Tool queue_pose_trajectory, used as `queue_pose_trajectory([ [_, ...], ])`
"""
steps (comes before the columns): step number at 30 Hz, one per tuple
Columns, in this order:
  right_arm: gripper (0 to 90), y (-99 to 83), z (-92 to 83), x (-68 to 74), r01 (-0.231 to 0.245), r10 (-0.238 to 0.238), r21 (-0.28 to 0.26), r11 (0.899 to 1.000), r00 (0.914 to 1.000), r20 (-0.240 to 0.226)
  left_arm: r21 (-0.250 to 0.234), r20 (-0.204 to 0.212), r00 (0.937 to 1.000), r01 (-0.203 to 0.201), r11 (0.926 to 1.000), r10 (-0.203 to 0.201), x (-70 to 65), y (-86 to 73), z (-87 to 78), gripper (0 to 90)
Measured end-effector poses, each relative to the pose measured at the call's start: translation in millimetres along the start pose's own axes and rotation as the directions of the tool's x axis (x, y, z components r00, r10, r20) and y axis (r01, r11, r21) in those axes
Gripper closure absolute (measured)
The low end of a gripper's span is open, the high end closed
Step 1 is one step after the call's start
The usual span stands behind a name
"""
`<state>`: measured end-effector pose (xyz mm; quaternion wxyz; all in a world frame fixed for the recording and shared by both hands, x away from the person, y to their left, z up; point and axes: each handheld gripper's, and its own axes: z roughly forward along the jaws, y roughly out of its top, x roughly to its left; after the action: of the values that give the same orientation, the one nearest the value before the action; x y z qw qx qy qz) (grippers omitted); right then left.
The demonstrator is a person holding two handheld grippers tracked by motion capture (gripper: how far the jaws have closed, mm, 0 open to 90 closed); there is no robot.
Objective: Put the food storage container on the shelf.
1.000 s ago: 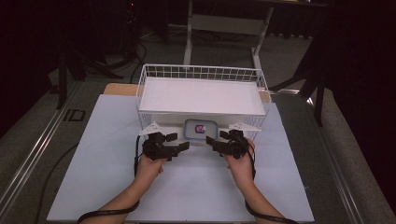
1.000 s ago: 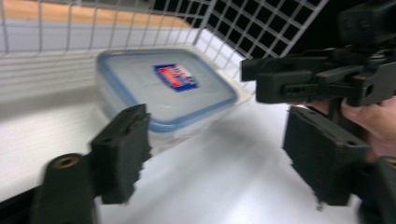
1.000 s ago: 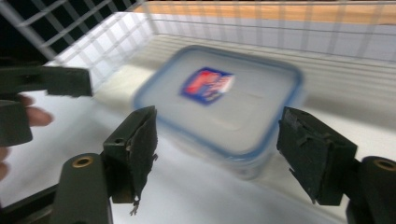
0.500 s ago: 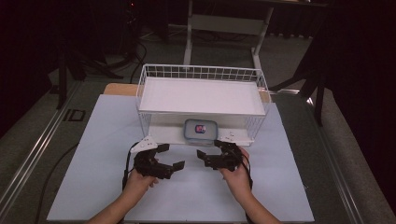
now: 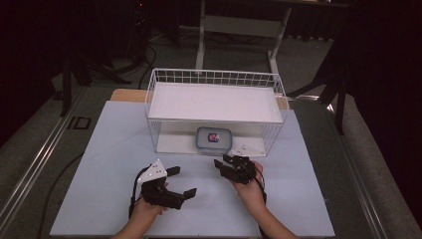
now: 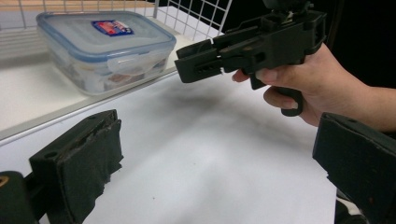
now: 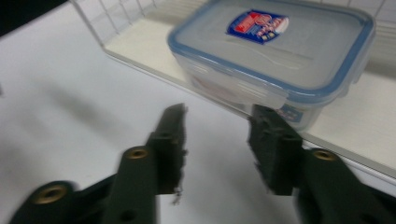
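A white worktop (image 5: 114, 149) in a dark room carries a wire basket (image 5: 214, 79) holding a clear plastic box (image 5: 213, 139). Just before the basket, left tongs (image 5: 180, 181) gape wide; right tongs (image 5: 222, 163), just closing, are part open and empty.

We hold our left gripper (image 5: 180, 183) low with its jaws spread wide and empty, while our right gripper (image 5: 221, 164), clasped in our right hand (image 5: 250, 188), has just been closing its jaws, which stand partly apart with nothing between them.

The box's (image 7: 275, 60) far right corner runs off the right gripper view's edge, and its label (image 7: 258, 26) is too blurred to read. In the high view its contents are too small to tell.
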<state>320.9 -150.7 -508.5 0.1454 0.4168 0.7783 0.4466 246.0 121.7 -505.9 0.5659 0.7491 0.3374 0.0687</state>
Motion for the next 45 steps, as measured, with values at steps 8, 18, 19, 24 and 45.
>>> queue_pose_trajectory([
  [8, 89.0, 2.5, 28.4, -3.0, -0.023, 0.023, 0.051, 0.998, 0.9997, 0.012, -0.020, -0.022, 0.9996, 0.018, 0.9996, -0.018, 4.7, -2.6, -1.2, 2.3],
  [18, 89.6, 10.6, 49.4, -3.4, -0.035, 0.034, 0.032, 0.999, 0.9992, 0.023, -0.018, -0.039, 0.9989, 0.026, 0.9995, -0.026, 5.5, -5.5, -0.2, 2.3],
  [19, 89.5, 11.8, 50.9, -4.4, -0.031, 0.030, 0.029, 0.999, 0.9992, 0.027, -0.019, -0.042, 0.9988, 0.024, 0.9995, -0.024, 5.0, -6.0, 0.3, 2.3],
  [24, 89.6, 19.5, 59.5, -13.2, -0.072, 0.072, -0.004, 0.997, 0.9956, 0.061, -0.014, -0.029, 0.9993, 0.023, 0.9996, -0.023, 3.5, -7.8, 4.2, 2.3],
  [45, 89.6, 40.5, 82.1, -24.3, -0.109, 0.109, -0.004, 0.994, 0.9885, 0.106, -0.004, -0.021, 0.9996, 0.017, 0.9998, -0.017, 4.7, -8.5, 3.7, 2.3],
])
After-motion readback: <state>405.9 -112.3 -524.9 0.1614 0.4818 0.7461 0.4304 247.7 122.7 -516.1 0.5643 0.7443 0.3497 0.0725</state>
